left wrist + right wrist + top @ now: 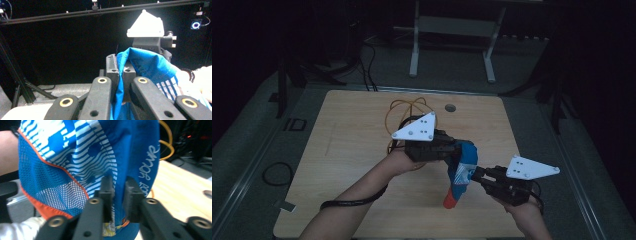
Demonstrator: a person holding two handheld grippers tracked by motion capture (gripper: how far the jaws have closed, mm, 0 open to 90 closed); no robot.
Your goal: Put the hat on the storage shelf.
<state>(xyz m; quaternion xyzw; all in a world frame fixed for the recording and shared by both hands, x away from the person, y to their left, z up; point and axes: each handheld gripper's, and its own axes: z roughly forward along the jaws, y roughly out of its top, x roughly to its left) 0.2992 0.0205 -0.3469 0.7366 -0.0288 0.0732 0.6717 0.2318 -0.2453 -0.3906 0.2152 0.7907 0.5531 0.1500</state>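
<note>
We hold the cap mid-frame, left gripper and right gripper both clamped on it, probably readying a fold.

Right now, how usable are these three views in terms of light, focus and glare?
High view: dim and underexposed, room nearly black, yet the pale wooden table and the blue, white-striped, orange-trimmed fabric cap read clearly. Left gripper view: black background, the white plate of the far claw blown out, the near jaws soft. Right gripper view: best lit, cap mesh sharp, the near jaws blurred.
</note>
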